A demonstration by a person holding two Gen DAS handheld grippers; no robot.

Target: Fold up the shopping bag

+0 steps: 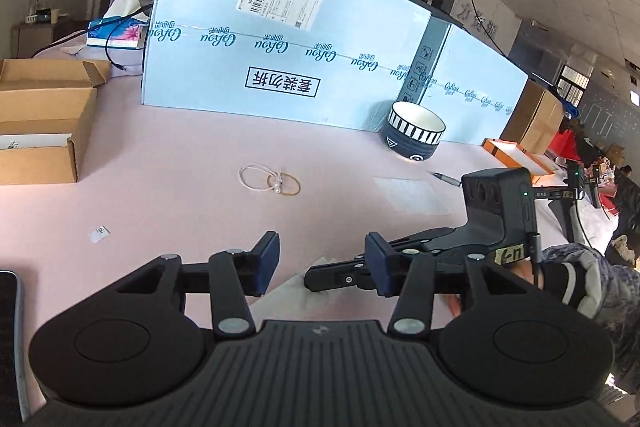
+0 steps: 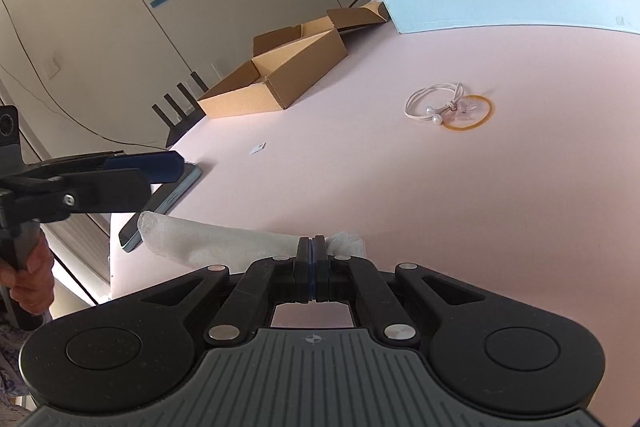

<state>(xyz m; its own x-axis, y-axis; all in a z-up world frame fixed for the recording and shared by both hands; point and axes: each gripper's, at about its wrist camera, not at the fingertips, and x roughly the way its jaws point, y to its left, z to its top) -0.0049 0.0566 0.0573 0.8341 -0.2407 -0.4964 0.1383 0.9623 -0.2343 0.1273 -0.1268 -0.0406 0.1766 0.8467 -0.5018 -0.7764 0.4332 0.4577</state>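
The shopping bag (image 2: 224, 239) is a thin white plastic one, folded into a narrow strip that lies on the pink table (image 2: 440, 207) close in front of me. My right gripper (image 2: 313, 247) is shut on the strip near its right end, and a crumpled bit sticks out past the pads. In the left wrist view the bag (image 1: 296, 291) shows as a white patch under the right gripper (image 1: 310, 279). My left gripper (image 1: 322, 259) is open, raised above the bag with nothing between its fingers. Seen from the right wrist, the left gripper (image 2: 176, 167) hovers over the strip's left end.
A tall light-blue carton (image 1: 280, 39) walls off the back of the table. A striped bowl (image 1: 416, 135) and a pen (image 1: 446, 179) lie at right. A hair tie with a rubber band (image 1: 268, 181) lies mid-table. An open cardboard box (image 1: 40, 131) is at left, and a phone (image 2: 168, 195) lies at the table edge.
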